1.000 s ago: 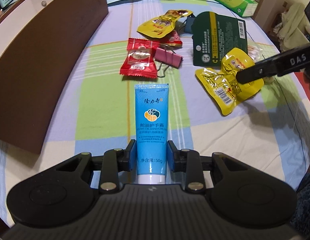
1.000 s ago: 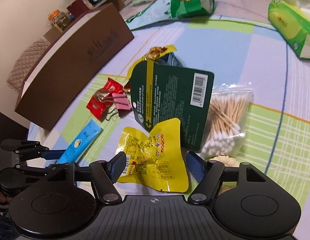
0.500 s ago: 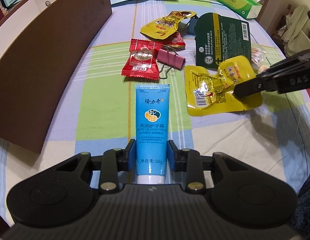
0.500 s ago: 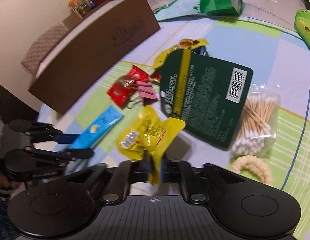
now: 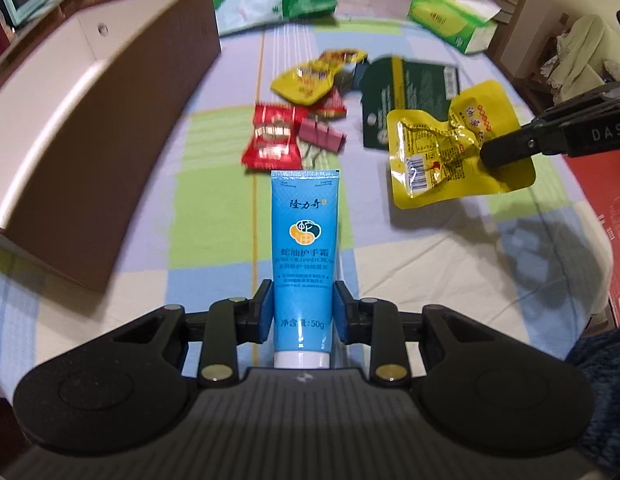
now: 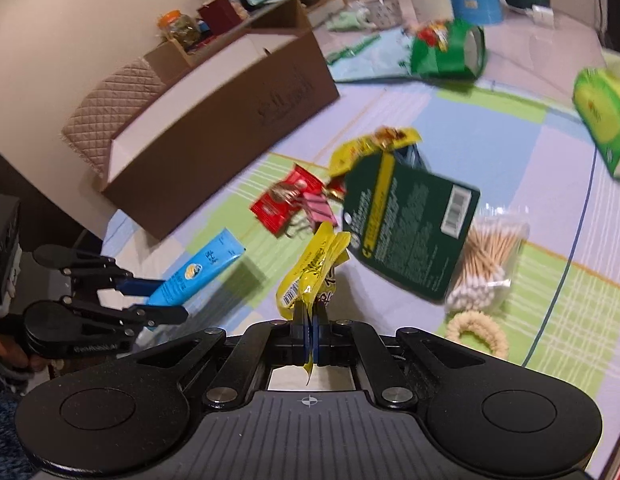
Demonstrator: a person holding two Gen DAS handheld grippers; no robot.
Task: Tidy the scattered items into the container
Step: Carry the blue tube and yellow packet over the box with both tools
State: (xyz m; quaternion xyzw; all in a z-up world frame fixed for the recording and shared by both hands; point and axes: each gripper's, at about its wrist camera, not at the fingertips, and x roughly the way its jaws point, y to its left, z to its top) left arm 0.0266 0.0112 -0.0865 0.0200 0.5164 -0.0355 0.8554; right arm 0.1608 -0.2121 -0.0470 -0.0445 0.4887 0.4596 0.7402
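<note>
My left gripper (image 5: 304, 312) is shut on a blue hand-cream tube (image 5: 304, 248), which is lifted a little off the checked cloth; the same tube (image 6: 198, 270) and left gripper (image 6: 158, 296) show at the left of the right wrist view. My right gripper (image 6: 311, 336) is shut on a crinkled yellow snack packet (image 6: 315, 268), held above the table; that packet (image 5: 449, 152) and the right gripper (image 5: 505, 150) show at the right of the left wrist view. The brown open box (image 5: 98, 120), (image 6: 214, 120) stands along the left.
On the cloth lie a red candy packet (image 5: 272, 142), a pink binder clip (image 5: 323, 138), another yellow packet (image 5: 310, 82), a dark green card pack (image 6: 409, 224), a bag of cotton swabs (image 6: 487, 264) and a beige hair tie (image 6: 475, 334). A green tissue pack (image 5: 449, 20) sits far right.
My right gripper closed on the yellow packet and raised it off the cloth. My left gripper lifted and moved forward with the blue tube, which stayed clamped.
</note>
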